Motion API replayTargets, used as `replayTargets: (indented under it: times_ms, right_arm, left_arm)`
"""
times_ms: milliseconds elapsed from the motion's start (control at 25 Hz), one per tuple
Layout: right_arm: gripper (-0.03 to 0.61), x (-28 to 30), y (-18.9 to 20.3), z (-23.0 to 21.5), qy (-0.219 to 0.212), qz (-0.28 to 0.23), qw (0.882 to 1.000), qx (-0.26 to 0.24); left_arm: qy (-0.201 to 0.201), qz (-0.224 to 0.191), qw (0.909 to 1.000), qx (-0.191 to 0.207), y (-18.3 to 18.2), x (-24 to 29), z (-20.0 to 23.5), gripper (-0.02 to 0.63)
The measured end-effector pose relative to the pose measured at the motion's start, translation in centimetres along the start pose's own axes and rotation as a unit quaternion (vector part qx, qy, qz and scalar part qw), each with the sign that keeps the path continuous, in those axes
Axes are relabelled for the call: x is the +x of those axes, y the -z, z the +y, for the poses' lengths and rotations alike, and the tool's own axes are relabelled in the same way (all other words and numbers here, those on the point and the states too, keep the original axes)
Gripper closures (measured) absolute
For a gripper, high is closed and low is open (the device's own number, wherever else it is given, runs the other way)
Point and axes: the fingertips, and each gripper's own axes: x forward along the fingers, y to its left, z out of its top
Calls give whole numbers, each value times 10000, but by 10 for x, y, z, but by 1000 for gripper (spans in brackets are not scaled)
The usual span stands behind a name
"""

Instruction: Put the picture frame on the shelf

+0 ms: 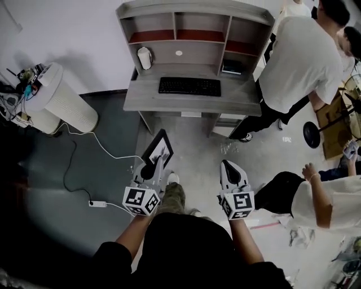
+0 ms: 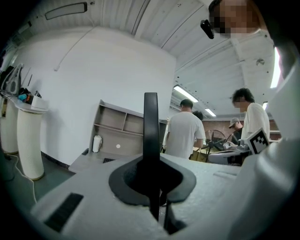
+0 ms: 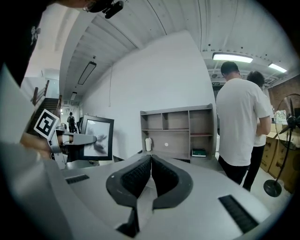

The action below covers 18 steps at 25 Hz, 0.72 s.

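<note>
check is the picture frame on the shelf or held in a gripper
Held, not on the shelf. The left gripper is shut on the picture frame, which shows edge-on between its jaws; the shelf stands farther ahead.

Ahead of you stands a grey tabletop (image 1: 141,97), with the shelf (image 1: 194,8) rising from its back edge. A black keyboard (image 1: 189,86) lies flat at the tabletop's middle. A white canister (image 1: 145,57) stands upright near its back left corner, under the shelf. A dark book (image 1: 232,69) lies in the shelf's lower right compartment. On the floor (image 1: 113,124), left of the tabletop, a white power strip (image 1: 97,203) lies, and a white cylindrical bin (image 1: 65,99) stands against the wall.
</note>
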Motion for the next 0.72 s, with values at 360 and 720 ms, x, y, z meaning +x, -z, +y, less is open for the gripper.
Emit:
replayTargets:
  times_ms: [360, 720]
  right_arm:
    - [565, 125, -41, -8, 149, 216, 9997, -4]
    - [565, 210, -77, 8, 331, 86, 9994, -12]
  left_arm:
    - [366, 82, 9990, -231, -41, 90, 85, 588]
    - [1023, 63, 9939, -402, -81, 145, 151, 588]
